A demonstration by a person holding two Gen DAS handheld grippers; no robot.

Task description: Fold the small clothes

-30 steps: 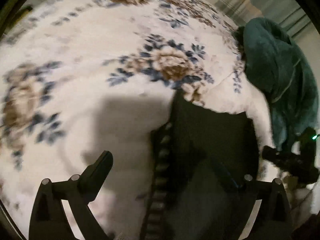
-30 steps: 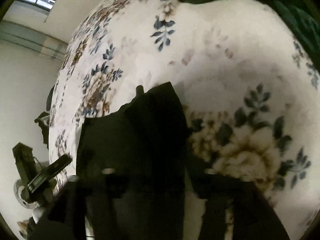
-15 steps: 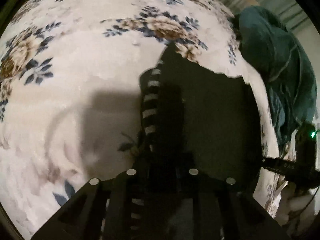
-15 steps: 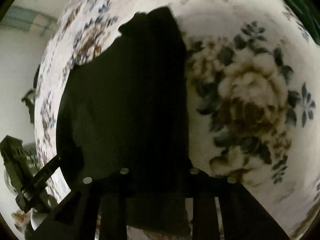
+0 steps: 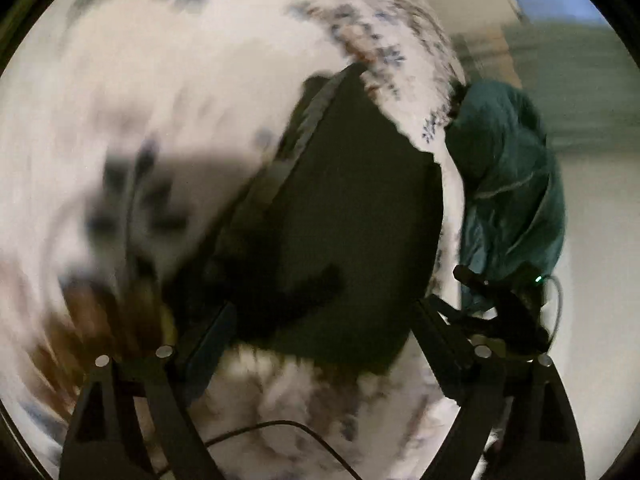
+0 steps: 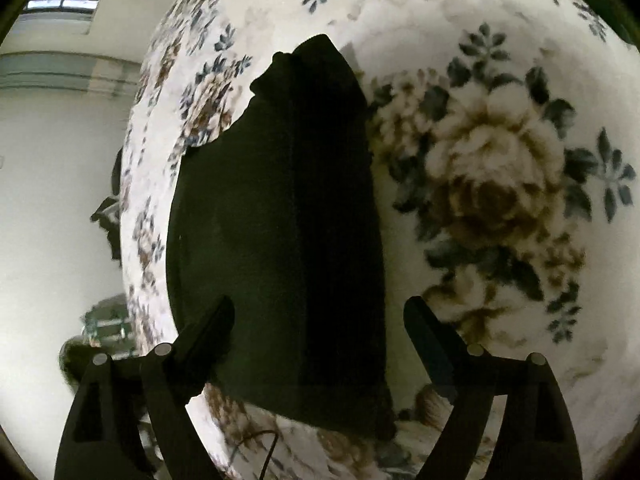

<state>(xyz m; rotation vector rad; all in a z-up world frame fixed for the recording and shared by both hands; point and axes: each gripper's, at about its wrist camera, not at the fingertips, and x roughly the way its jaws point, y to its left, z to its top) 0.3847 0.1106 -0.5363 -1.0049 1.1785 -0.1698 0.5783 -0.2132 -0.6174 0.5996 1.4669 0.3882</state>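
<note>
Left wrist view alone: teal cloth (image 5: 516, 184) beyond black garment (image 5: 352, 216).

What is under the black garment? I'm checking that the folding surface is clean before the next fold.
The black garment lies flat on the floral blanket, which shows all around it. Whatever lies directly beneath the cloth is covered and cannot be seen.
</note>
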